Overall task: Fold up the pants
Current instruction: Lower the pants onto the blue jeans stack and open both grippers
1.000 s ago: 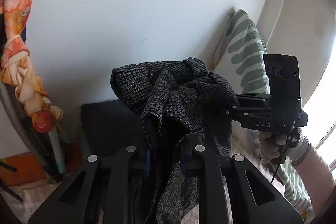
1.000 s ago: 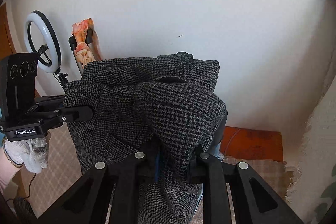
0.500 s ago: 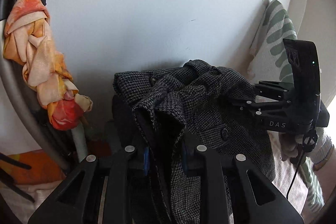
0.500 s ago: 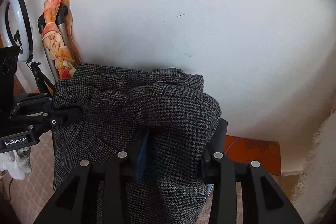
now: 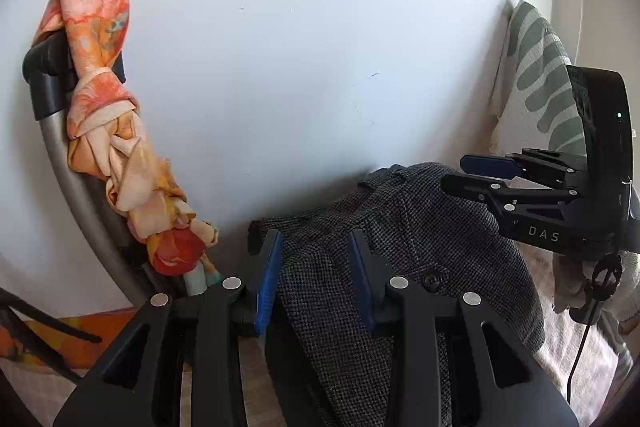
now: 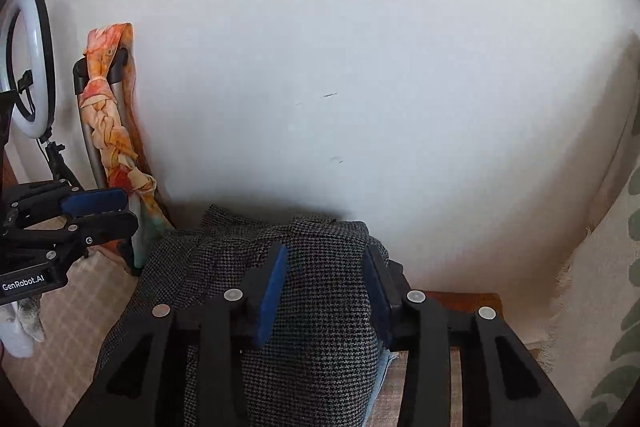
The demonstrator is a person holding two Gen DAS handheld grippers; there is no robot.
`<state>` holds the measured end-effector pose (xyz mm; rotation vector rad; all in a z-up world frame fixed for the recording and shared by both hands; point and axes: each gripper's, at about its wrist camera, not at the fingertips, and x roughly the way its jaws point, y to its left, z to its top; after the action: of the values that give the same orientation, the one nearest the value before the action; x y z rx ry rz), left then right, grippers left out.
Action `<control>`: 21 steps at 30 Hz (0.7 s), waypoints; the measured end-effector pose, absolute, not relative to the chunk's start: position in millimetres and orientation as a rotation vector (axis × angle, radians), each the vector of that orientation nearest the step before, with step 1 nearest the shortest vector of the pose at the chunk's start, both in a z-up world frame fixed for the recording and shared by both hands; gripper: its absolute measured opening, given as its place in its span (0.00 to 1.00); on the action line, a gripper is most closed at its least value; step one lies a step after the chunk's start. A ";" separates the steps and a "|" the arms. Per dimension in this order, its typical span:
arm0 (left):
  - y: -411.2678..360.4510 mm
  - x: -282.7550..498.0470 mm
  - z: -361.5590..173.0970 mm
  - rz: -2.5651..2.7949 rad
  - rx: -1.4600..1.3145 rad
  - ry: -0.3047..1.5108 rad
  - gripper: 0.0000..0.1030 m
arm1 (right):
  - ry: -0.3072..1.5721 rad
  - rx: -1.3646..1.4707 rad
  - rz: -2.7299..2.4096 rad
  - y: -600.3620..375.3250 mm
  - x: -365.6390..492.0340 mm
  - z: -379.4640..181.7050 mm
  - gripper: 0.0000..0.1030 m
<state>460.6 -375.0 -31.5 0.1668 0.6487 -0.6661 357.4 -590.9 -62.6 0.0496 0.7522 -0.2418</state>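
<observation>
The dark houndstooth pants (image 5: pixel 404 239) lie in a heap at the foot of the white wall. In the right wrist view the pants (image 6: pixel 320 307) fill the lower middle. My left gripper (image 5: pixel 316 259) hovers over their left edge. Its jaws are opening, and the cloth shows through the gap with no pad pressing on it. Seen from the right wrist, the left gripper (image 6: pixel 124 211) stands clear to the left of the heap. My right gripper (image 6: pixel 326 267) is over the waist end, jaws closing, its blue pads bare. The right gripper (image 5: pixel 456 173) holds nothing.
An orange floral scarf (image 5: pixel 108 147) is knotted around a grey tube at the left. A ring light (image 6: pixel 28 55) stands further left. A cloth with green leaf shapes (image 5: pixel 536 67) hangs at the right. A gloved hand (image 5: pixel 576 287) holds the right gripper.
Both grippers held the bunched pants up a second ago. Their jaws have since widened and let go, and the pants have sunk into a low heap by the wall. Both views tipped downward.
</observation>
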 end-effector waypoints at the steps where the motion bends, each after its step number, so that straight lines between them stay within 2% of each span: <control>1: -379.3 462.1 -36.0 -0.676 0.167 0.664 0.31 | 0.769 0.039 -0.241 -590.3 362.4 -68.7 0.38; 9: -387.4 462.8 -65.2 -0.711 0.155 0.730 0.31 | 0.903 0.146 -0.328 -617.1 386.0 -124.8 0.41; 11: -383.0 459.2 -64.7 -0.721 0.148 0.739 0.31 | 0.874 0.195 -0.330 -624.0 380.0 -121.2 0.45; 15: -370.4 446.9 -56.1 -0.725 0.145 0.737 0.31 | 0.847 0.221 -0.338 -623.2 365.8 -104.9 0.47; 16: -367.1 443.7 -53.3 -0.728 0.140 0.740 0.35 | 0.836 0.229 -0.335 -621.1 361.1 -99.7 0.48; 17: -363.5 439.8 -50.1 -0.729 0.137 0.742 0.43 | 0.820 0.240 -0.331 -618.4 354.6 -93.3 0.52; 21: -348.1 417.8 -35.2 -0.727 0.119 0.734 0.45 | 0.766 0.268 -0.328 -606.1 327.9 -67.1 0.60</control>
<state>417.8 -348.1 -35.2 0.1192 0.7339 -0.7271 327.9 -606.1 -67.1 0.2680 0.7662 -0.3282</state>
